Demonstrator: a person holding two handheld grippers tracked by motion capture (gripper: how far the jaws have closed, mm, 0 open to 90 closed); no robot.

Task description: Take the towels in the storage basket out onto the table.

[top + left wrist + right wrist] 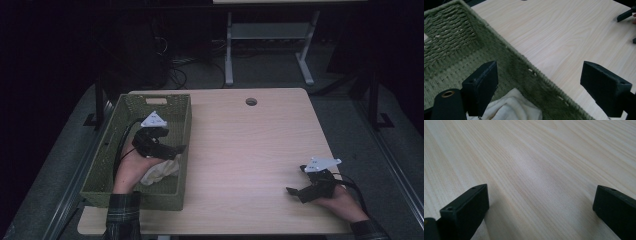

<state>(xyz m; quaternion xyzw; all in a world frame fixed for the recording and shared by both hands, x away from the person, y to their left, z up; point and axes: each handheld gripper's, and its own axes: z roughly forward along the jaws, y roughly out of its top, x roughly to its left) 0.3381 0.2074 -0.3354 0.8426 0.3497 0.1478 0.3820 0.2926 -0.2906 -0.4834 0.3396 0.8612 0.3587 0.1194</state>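
A cream cloth [159,171] lies crumpled in the near right corner of the green woven basket [103,165], partly under the hand. There is one cloth, one basket and two grippers. The left gripper [172,150] hangs over the basket's right wall, jaws wide apart and holding nothing; that wall runs between them. The right gripper [296,193] rests low at the table's [250,150] near right, well apart, jaws spread over bare wood. Dark room behind; possibly desk legs there.

No legible text, labels, brands or numbers observed. Basket [183,125], cloth [159,172] and counter [250,145] surfaces carry no readable marks.
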